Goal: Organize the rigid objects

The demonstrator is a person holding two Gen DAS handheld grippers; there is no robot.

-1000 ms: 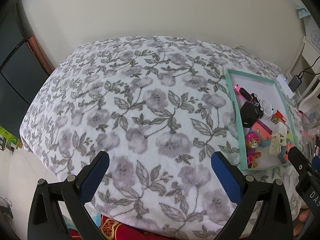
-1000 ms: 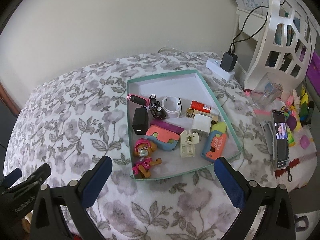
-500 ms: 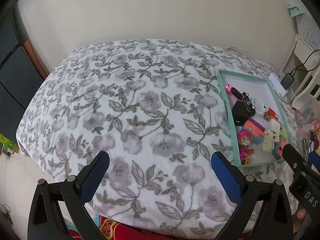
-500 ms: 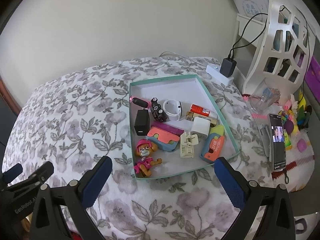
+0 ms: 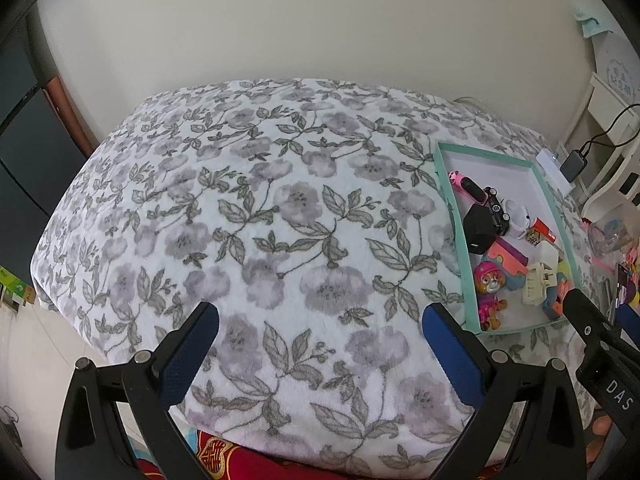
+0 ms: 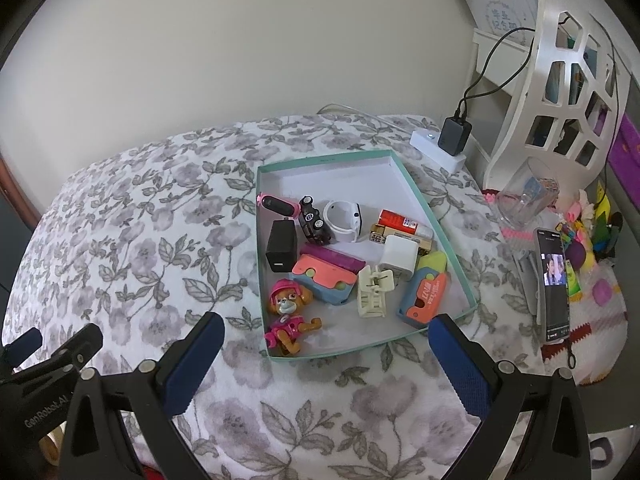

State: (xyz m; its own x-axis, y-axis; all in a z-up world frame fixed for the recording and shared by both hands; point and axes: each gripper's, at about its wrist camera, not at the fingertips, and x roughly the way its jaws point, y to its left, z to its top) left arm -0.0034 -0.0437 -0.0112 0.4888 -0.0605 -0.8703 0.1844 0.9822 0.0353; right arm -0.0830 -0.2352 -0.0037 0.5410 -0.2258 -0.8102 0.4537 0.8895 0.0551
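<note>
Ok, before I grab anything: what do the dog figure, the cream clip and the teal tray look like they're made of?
Dog figure: seems hard moulded plastic, with glossy highlights on the pink helmet.
Cream clip: likely rigid plastic, matte, with moulded teeth and a hinge.
Teal tray: looks like cardboard, with thin straight walls, a matte white inside and sharp folded corners; probably a box lid, though that is not certain.

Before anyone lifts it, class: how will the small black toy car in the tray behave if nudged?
The toy car looks rigid and probably light. Its visible wheels suggest it may roll, though the white band alongside would likely stop it.
</note>
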